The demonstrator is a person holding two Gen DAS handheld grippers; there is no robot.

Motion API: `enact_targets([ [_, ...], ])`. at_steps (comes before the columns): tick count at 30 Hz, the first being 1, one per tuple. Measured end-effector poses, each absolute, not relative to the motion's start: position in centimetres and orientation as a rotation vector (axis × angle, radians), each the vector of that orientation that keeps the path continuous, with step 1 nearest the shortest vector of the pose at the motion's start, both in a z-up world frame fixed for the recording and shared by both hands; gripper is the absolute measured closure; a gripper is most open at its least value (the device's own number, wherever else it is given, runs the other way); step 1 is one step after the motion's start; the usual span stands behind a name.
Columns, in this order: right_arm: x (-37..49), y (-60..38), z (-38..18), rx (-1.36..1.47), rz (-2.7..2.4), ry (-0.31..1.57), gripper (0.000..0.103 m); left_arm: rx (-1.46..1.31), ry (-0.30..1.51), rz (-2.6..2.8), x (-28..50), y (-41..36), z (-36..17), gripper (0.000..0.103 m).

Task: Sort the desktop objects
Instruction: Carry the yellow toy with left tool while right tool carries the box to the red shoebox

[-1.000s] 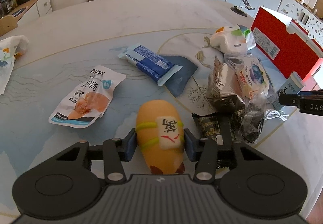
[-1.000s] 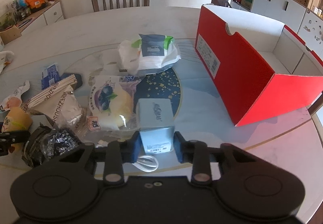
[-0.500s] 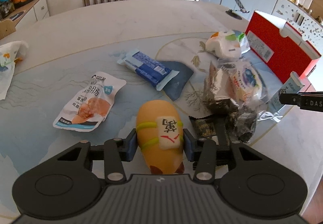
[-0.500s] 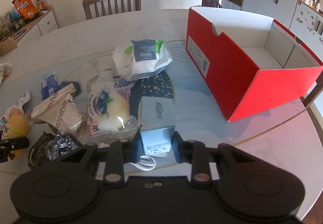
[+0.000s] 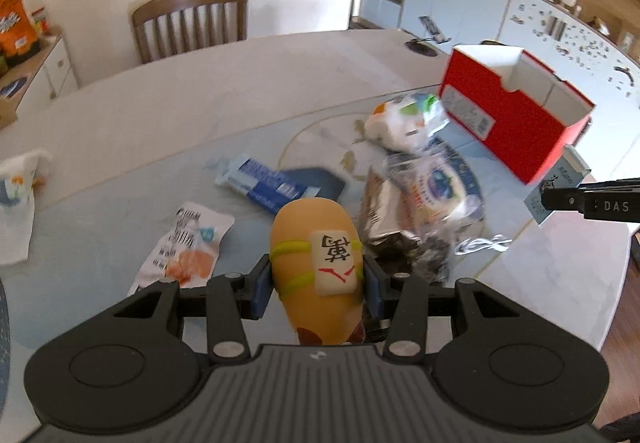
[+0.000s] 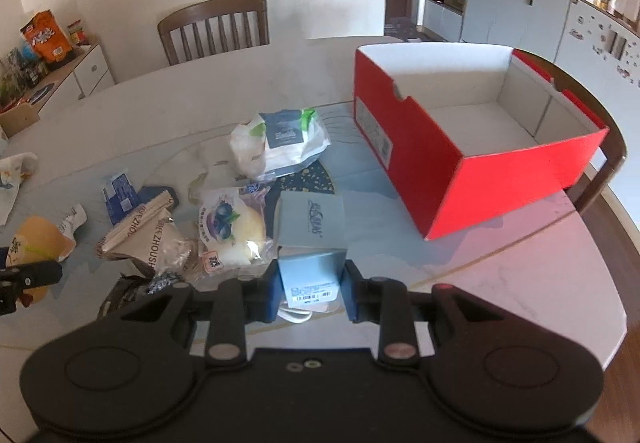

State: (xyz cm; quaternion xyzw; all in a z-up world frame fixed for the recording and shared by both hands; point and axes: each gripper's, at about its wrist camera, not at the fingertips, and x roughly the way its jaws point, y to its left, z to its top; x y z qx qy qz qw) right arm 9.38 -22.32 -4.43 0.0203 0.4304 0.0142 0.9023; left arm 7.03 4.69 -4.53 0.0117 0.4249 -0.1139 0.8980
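Observation:
My left gripper (image 5: 316, 285) is shut on an orange plush toy (image 5: 316, 255) with a white mahjong tile patch, held above the table. My right gripper (image 6: 310, 289) is shut on a pale blue-grey box (image 6: 312, 233), lifted over the table; it also shows in the left wrist view (image 5: 558, 187). An open red cardboard box (image 6: 460, 159) with a white inside stands to the right, also in the left wrist view (image 5: 508, 115). Snack packets lie in a heap between the grippers: a blueberry bread bag (image 6: 232, 227), a silver bag (image 6: 148, 239), a white bag (image 6: 280, 143).
A sausage packet (image 5: 184, 247) and a blue wrapper (image 5: 264, 185) lie left of the heap. A white cable (image 5: 482, 245) lies near the table's front edge. A white bag (image 5: 20, 199) is at far left. A wooden chair (image 6: 214, 29) stands behind the round table (image 6: 500, 275).
Both grippers have risen with their loads; the toy and the blue-grey box now sit higher above the table, and the red box's inside shows more.

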Motion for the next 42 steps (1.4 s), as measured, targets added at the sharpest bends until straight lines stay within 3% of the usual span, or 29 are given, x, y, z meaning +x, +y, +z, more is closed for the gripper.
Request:
enact_targets([
  [19,8.7,-28.8,2.0,0.105,0.005,0.833,0.074,0.032,0.798,-0.375,7.9,-1.3,2.1,0.059],
  [42,17.2,-43.0,3.2,0.080,0.084,0.827,0.074,0.067,0.769,-0.419,15.5,-18.2,4.3,0.059],
])
